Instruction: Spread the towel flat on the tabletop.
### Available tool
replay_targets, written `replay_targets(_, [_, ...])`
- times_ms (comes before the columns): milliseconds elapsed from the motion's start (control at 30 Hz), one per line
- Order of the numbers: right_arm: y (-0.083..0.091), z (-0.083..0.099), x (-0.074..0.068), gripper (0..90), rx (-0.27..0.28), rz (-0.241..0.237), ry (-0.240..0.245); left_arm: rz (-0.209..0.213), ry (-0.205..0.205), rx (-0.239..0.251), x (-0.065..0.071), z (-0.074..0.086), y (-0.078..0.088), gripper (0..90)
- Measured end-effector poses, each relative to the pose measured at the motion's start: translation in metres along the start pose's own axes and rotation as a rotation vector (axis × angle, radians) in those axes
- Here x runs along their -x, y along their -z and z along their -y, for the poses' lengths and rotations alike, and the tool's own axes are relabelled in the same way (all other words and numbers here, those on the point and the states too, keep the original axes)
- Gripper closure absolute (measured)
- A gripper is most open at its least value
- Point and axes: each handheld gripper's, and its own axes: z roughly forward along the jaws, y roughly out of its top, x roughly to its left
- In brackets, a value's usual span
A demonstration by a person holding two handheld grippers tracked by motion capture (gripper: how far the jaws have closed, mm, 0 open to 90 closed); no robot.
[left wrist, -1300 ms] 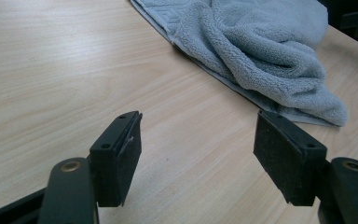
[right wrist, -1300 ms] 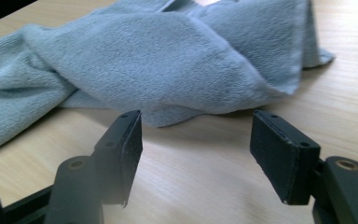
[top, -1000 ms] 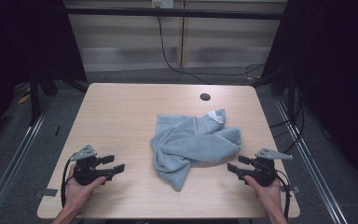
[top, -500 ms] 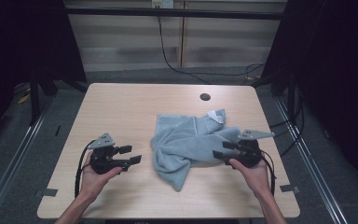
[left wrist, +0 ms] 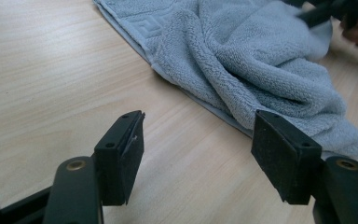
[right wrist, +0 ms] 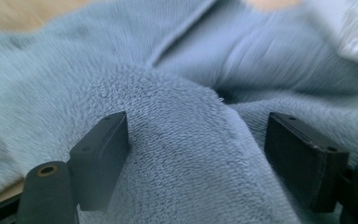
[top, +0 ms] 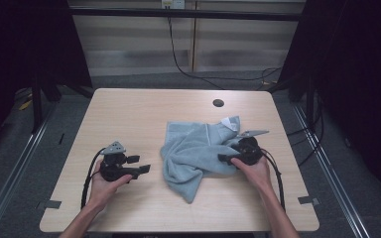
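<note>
A crumpled blue-grey towel [top: 198, 151] lies bunched on the table [top: 129, 114].

The towel [top: 198, 151] is pale grey-blue terry, with a woven Greek-key band along its hem beyond the left hand-held gripper [left wrist: 198, 140] and a white tag above the right hand-held gripper [right wrist: 196, 154]. Both hand-held grippers are black. The desk [top: 139, 114] is light wood grain with a dark round hole.

Towel [top: 198, 151]: pale blue-grey terry cloth, looped rough pile, flat woven border band. Table [top: 129, 114]: light wood-grain top, smooth, low sheen. Jaws: matt black plastic.
</note>
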Motion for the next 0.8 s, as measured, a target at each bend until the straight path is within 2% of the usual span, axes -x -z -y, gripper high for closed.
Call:
replay_targets(33, [0.000,0.000,0.000,25.2,0.000,0.000,0.000,-0.001,-0.004,0.004,0.000,0.000,-0.001,34.4])
replay_targets(67, [-0.004,0.001,-0.005,34.8,-0.003,0.013,0.031,-0.005,0.003,0.014,0.002,-0.002,-0.007,34.4])
replay_targets(100, [-0.004,0.001,-0.005,34.8,-0.003,0.013,0.031,-0.005,0.003,0.014,0.002,-0.002,-0.007,34.4])
replay_targets(133, [-0.004,0.000,-0.006,45.6,-0.009,-0.008,0.036,0.007,-0.005,0.009,0.005,-0.003,-0.012,34.4])
replay_targets(167, [-0.004,0.000,-0.007,51.4,-0.006,-0.042,0.049,0.011,-0.018,0.000,0.007,-0.003,-0.016,34.4])
replay_targets(200, [-0.006,0.003,-0.010,59.8,0.008,-0.055,0.045,0.018,-0.032,-0.016,0.009,-0.003,-0.018,33.9])
replay_targets(233, [-0.006,0.003,-0.010,59.8,0.008,-0.055,0.045,0.025,-0.045,-0.028,0.012,-0.002,-0.020,33.9])
replay_targets(267, [-0.007,0.002,-0.013,65.5,0.001,-0.079,0.051,0.027,-0.056,-0.034,0.014,-0.002,-0.021,33.6])
replay_targets(367, [-0.009,0.003,-0.015,68.1,0.006,-0.107,0.053,0.044,-0.048,-0.022,0.016,-0.003,-0.021,33.4])
replay_targets(400, [-0.011,0.002,-0.021,70.6,0.001,-0.122,0.066,0.044,-0.045,-0.016,0.016,-0.003,-0.020,33.1])
replay_targets(467, [-0.013,0.002,-0.023,70.9,0.000,-0.131,0.075,0.048,-0.040,-0.009,0.016,-0.004,-0.020,32.9])
replay_targets(500, [-0.015,0.001,-0.030,71.5,-0.003,-0.141,0.092,0.049,-0.039,-0.006,0.015,-0.004,-0.020,32.4])
replay_targets(667, [-0.019,0.000,-0.042,71.7,-0.010,-0.156,0.116,0.066,-0.050,-0.017,0.018,-0.003,-0.023,30.3])
replay_targets(700, [-0.022,0.000,-0.048,71.7,-0.012,-0.166,0.129,0.076,-0.064,-0.044,0.021,-0.002,-0.027,32.6])
replay_targets(733, [-0.023,0.000,-0.051,71.7,-0.013,-0.171,0.130,0.089,-0.082,-0.062,0.022,-0.001,-0.029,38.6])
replay_targets(767, [-0.023,0.000,-0.051,71.7,-0.013,-0.171,0.130,0.089,-0.082,-0.062,0.022,-0.001,-0.029,49.7])
replay_targets(800, [-0.024,-0.001,-0.057,71.7,-0.017,-0.171,0.148,0.085,-0.096,-0.079,0.025,0.000,-0.030,55.2])
